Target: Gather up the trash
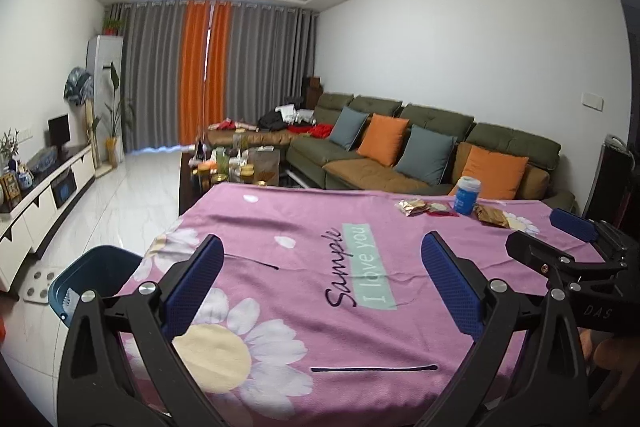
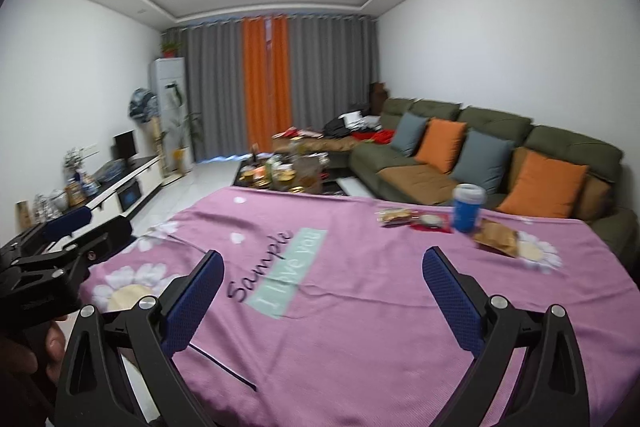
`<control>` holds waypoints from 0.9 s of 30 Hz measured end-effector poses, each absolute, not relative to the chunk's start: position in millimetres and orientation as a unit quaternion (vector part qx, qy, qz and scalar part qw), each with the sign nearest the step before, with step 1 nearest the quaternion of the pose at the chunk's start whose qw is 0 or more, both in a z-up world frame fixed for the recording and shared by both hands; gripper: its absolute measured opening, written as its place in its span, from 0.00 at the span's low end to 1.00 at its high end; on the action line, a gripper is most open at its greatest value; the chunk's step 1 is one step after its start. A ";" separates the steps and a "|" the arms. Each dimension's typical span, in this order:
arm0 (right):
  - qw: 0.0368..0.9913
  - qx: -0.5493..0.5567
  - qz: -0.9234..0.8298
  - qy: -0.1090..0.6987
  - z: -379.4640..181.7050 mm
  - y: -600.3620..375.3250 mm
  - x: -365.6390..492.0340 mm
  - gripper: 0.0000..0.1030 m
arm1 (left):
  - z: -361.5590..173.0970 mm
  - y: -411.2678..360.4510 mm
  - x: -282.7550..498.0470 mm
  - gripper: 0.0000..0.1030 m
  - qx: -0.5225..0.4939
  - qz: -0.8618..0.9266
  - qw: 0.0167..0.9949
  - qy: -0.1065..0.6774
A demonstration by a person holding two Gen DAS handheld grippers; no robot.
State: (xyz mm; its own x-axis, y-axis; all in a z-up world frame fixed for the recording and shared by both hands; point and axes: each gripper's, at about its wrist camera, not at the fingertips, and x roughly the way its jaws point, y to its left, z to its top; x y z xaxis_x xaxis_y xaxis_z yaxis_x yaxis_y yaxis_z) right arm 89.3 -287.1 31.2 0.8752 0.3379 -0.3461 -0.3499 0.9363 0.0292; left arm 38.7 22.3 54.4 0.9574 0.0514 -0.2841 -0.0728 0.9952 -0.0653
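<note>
A living room with grey and orange curtains (image 1: 206,75), an olive sofa (image 1: 436,147) carrying grey and orange cushions, and a bright ceiling light. In the foreground a table is covered by a pink daisy-print cloth (image 1: 304,227) printed "Sample, I love you".

The left gripper (image 1: 322,289) hovers above the near part of the cloth, jaws spread wide and empty. The right gripper (image 2: 323,301) hovers likewise, jaws wide and empty.

The trash lies at the far right of the cloth: a gold wrapper (image 2: 394,217), a small red and white wrapper (image 2: 430,223), an upright blue cup (image 2: 466,207) with a white lid, and a crumpled gold wrapper (image 2: 496,237) just nearer than the cup. They form a rough row running left to right along the far edge.

Only the left wrist view shows a dark teal bin (image 1: 90,277) on the floor beside the table's left edge, with something pale inside it. Only the right wrist view shows the cloth's right-hand side.
</note>
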 end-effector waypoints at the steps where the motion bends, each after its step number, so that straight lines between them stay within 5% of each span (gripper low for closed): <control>1: 0.970 -0.018 0.172 0.171 30.2 -289.5 85.2 0.93 | 53.6 19.4 35.9 0.95 -0.034 0.029 0.989 0.137; 27: 0.997 -0.015 0.064 0.045 28.9 -312.1 -6.2 0.93 | 33.0 26.6 -30.7 0.95 -0.040 0.032 0.996 0.069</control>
State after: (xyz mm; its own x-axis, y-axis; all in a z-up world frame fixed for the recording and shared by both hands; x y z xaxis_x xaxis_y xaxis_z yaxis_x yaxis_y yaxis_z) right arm -6.2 -312.1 28.9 0.9878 0.1262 -0.0914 -0.1288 0.9914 -0.0235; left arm -30.7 26.6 33.0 0.9885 0.0582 -0.1399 -0.0692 0.9948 -0.0745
